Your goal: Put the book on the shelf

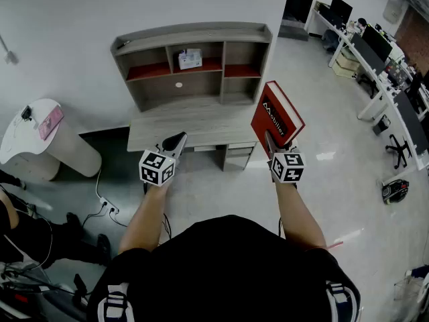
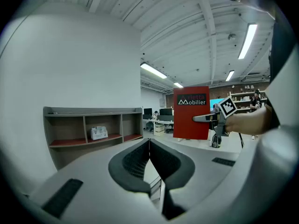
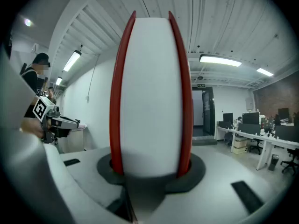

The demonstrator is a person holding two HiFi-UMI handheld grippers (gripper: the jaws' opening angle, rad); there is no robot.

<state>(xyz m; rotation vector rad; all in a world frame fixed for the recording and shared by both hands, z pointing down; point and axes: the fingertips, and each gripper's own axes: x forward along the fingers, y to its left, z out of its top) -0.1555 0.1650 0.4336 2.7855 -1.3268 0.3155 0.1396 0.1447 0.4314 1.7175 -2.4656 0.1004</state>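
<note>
A thick red book (image 1: 277, 118) with white lettering on its cover stands upright in my right gripper (image 1: 269, 143), whose jaws are shut on its lower edge. In the right gripper view the book (image 3: 150, 92) fills the middle, white page edge facing the camera between its red covers. My left gripper (image 1: 175, 141) is shut with nothing in it, level with the right one and left of it. Both hang in front of a grey desk (image 1: 191, 126) with a shelf unit (image 1: 194, 62) on top. In the left gripper view the book (image 2: 190, 113) shows to the right of the shelf (image 2: 88, 129).
A small white box (image 1: 190, 59) sits in the shelf's upper middle compartment; the other compartments look bare. A round white table (image 1: 33, 139) stands at the left against the wall. A cable and power strip (image 1: 107, 206) lie on the floor. Office desks with monitors (image 1: 375, 52) line the far right.
</note>
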